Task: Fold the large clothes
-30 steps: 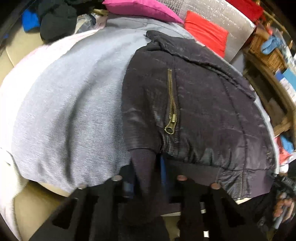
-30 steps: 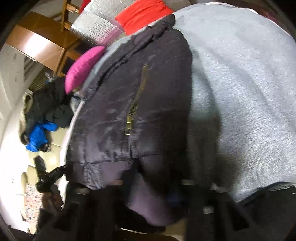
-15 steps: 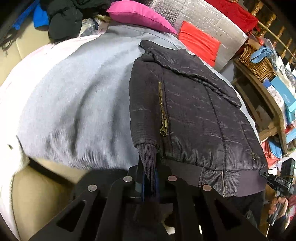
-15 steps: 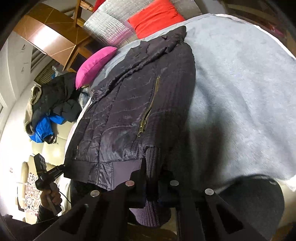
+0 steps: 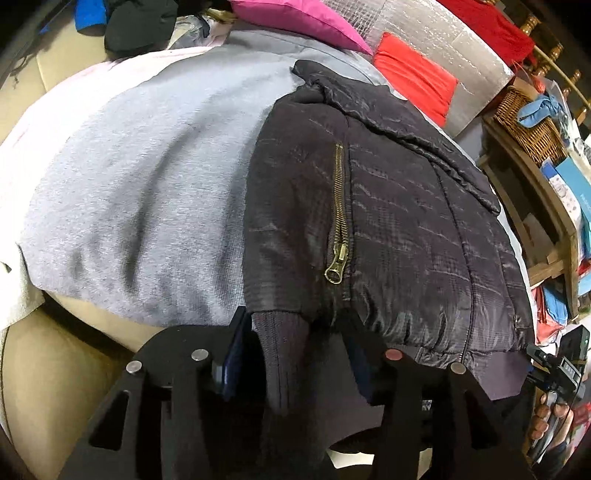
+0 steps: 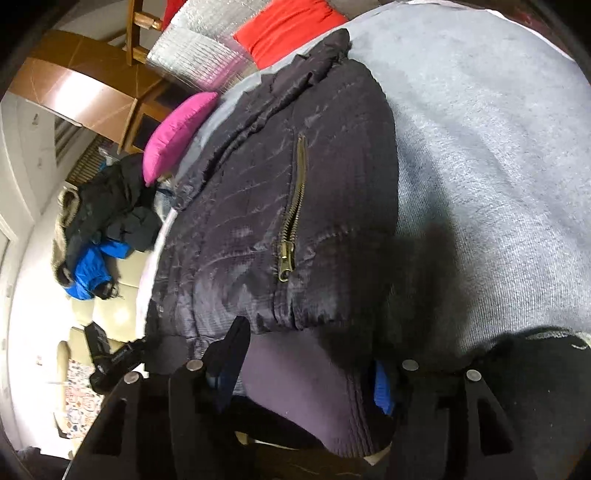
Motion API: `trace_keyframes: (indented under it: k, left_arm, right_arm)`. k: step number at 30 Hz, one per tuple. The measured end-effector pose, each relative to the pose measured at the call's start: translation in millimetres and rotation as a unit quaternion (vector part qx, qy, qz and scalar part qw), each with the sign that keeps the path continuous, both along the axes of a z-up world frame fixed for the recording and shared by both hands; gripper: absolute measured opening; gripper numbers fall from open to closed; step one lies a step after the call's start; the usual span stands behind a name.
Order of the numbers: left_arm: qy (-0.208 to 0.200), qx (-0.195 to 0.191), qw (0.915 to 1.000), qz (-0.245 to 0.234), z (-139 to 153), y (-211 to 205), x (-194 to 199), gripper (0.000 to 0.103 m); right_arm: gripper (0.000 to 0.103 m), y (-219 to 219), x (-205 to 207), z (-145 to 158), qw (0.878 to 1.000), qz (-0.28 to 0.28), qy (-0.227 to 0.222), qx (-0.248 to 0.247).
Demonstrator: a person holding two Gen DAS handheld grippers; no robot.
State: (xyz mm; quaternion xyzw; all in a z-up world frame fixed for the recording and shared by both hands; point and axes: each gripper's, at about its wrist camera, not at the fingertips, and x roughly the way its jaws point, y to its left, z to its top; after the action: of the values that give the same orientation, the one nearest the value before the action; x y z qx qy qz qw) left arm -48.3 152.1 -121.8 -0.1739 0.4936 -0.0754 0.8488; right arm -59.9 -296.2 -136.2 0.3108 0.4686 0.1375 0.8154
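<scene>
My left gripper point(image 5: 295, 354) open, jacket point(image 5: 388, 229) cuff point(image 5: 284, 354) loose between fingers. My right gripper point(image 6: 306, 369) open around other cuff point(image 6: 306, 387). Grey blanket point(image 5: 140, 177) beneath jacket.

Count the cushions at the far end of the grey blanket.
2 plainly visible: a pink cushion beyond the dark jacket's collar, and a red cushion beside it against the silver quilted panel. More may be hidden.

Jacket cuff point(image 5: 284, 354) end hidden behind left gripper point(image 5: 295, 354); hem cut off.
</scene>
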Motion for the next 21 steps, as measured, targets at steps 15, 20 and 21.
trace_keyframes:
  k: [15,20,21]
  left_arm:
    - [-0.039,-0.005,0.9987,-0.033,34,9,-30,0.013]
    - [-0.034,-0.032,0.9986,-0.025,39,18,-41,0.013]
    - [-0.037,-0.043,0.9981,-0.023,43,21,-42,0.013]
  right_arm:
    - [0.010,-9,-21,25,1.000,0.012,-0.021,0.008]
    - [0.010,-16,-35,21,0.999,0.004,-0.014,0.035]
    - [0.010,-18,-38,22,0.999,0.005,-0.017,0.039]
